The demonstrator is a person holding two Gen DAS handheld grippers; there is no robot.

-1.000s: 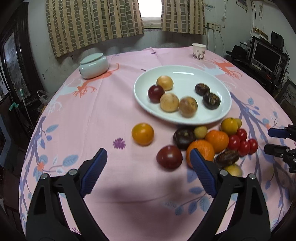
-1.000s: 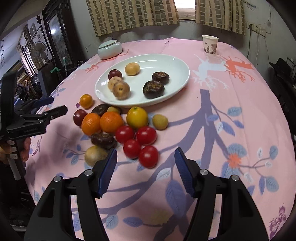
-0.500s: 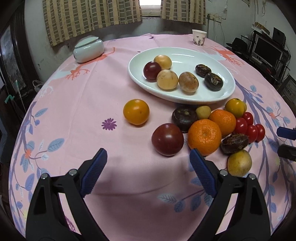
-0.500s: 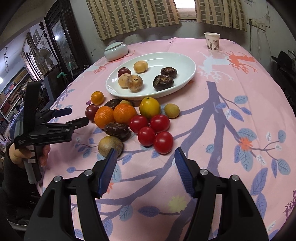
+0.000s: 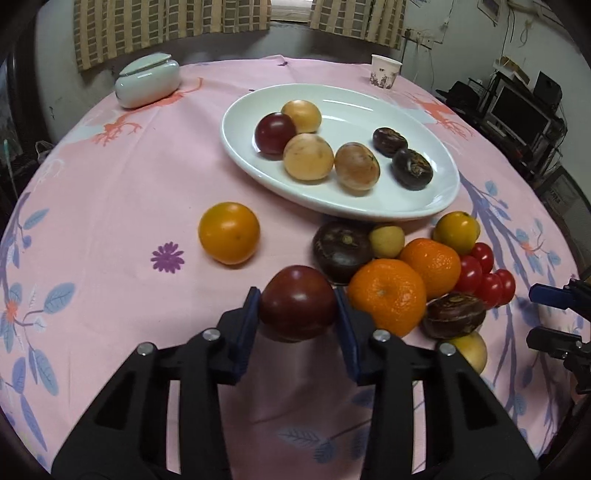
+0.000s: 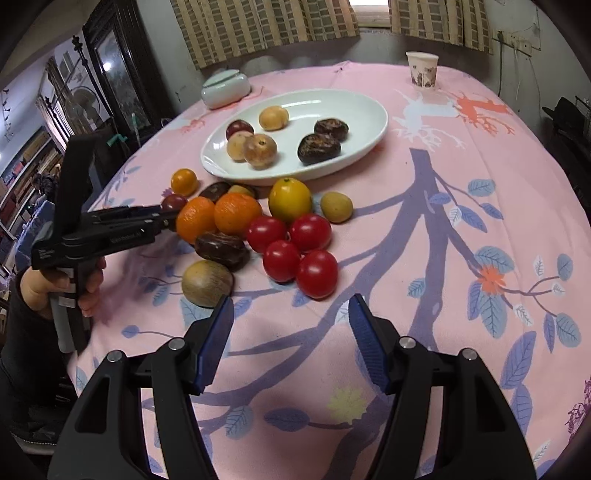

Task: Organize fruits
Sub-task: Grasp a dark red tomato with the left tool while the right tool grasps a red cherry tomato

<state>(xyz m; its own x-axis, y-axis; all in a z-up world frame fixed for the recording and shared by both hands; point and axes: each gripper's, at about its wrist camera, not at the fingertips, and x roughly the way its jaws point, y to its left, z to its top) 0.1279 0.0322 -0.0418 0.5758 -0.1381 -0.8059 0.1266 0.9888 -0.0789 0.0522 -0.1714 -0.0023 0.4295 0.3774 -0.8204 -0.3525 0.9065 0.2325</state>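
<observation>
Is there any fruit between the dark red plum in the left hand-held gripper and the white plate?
Nothing blocks it. Bare cloth lies between the dark red plum and the white plate; a dark fruit sits just right of that path.

— From my remote seat, what do you make of the room?

— I see a round worktop under a pink cloth printed with blue leaves and purple branches (image 6: 461, 229). Behind it hang tan checked curtains (image 5: 166, 29) on either side of a bright window (image 6: 369, 13).

— The walls?

— I read a grey, scuffed plaster wall (image 5: 221, 46) below the curtains, with cables running to a wall socket (image 6: 502, 37).

— Furniture?

— On my left view, a dark stand carrying a black monitor (image 5: 517, 114). On my right view, a tall dark wooden cabinet with glass doors (image 6: 118, 74), and cluttered shelves (image 6: 22, 177) beyond it. The light is dim apart from the window.
</observation>
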